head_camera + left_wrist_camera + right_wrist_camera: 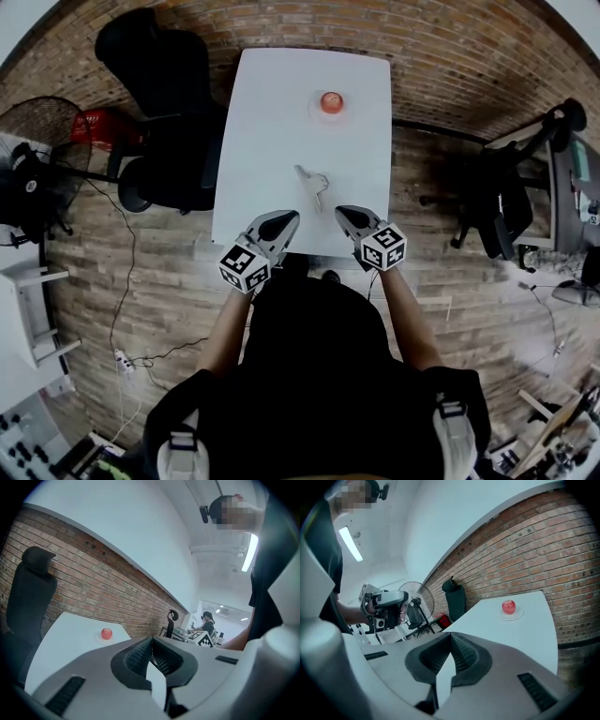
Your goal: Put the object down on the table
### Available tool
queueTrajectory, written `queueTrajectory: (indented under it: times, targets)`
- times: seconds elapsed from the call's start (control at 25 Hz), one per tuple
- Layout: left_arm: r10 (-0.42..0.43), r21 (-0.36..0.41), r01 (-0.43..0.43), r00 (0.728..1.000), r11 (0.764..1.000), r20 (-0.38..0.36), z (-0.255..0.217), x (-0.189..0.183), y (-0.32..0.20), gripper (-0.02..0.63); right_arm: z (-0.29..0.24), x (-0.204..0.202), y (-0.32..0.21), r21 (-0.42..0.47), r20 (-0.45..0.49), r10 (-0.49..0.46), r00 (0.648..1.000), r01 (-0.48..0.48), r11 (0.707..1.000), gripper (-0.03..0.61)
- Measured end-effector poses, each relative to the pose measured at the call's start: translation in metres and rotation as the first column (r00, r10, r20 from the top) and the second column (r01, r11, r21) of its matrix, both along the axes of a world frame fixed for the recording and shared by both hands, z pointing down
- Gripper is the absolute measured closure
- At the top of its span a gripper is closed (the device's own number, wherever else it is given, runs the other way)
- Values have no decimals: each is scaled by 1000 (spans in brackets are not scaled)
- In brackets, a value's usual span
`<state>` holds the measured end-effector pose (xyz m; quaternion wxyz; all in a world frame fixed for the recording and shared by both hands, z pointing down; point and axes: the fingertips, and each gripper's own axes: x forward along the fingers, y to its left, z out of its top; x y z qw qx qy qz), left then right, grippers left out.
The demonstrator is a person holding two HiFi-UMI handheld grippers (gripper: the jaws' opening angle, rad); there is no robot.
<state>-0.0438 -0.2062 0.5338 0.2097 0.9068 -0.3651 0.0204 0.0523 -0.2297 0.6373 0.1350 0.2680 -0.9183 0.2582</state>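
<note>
A small silvery bunch of keys (313,181) lies on the white table (272,112), just ahead of both grippers. My left gripper (291,217) hovers over the table's near edge, jaws together with nothing between them; the left gripper view shows its ribbed pads (140,656) meeting. My right gripper (343,213) is beside it, slightly right of the keys, and is also shut and empty, its pads (464,656) closed in the right gripper view. Neither gripper touches the keys. A red apple (330,101) (107,633) (508,606) sits on a small plate at the table's far end.
A black office chair (164,103) stands against the table's left side. A floor fan (37,141) and a red item (98,127) are further left. More chairs and desks (497,197) are to the right. The floor is brick-patterned.
</note>
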Motion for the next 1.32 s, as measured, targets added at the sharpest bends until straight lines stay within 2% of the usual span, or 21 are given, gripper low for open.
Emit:
queueTrajectory:
  times: [0.28, 0.96, 1.32]
  targets:
    - [-10, 4, 10, 1000, 1000, 10, -3, 16, 20, 592, -14, 14, 27, 43, -14, -29, 999, 30, 999, 581]
    - [-35, 18, 35, 999, 999, 32, -12, 55, 75, 592, -37, 60, 79, 88, 18, -22, 1000, 20, 996, 581]
    - [-53, 19, 52, 998, 998, 35, -10, 77, 110, 592, -29, 82, 110, 87, 21, -27, 999, 25, 996, 581]
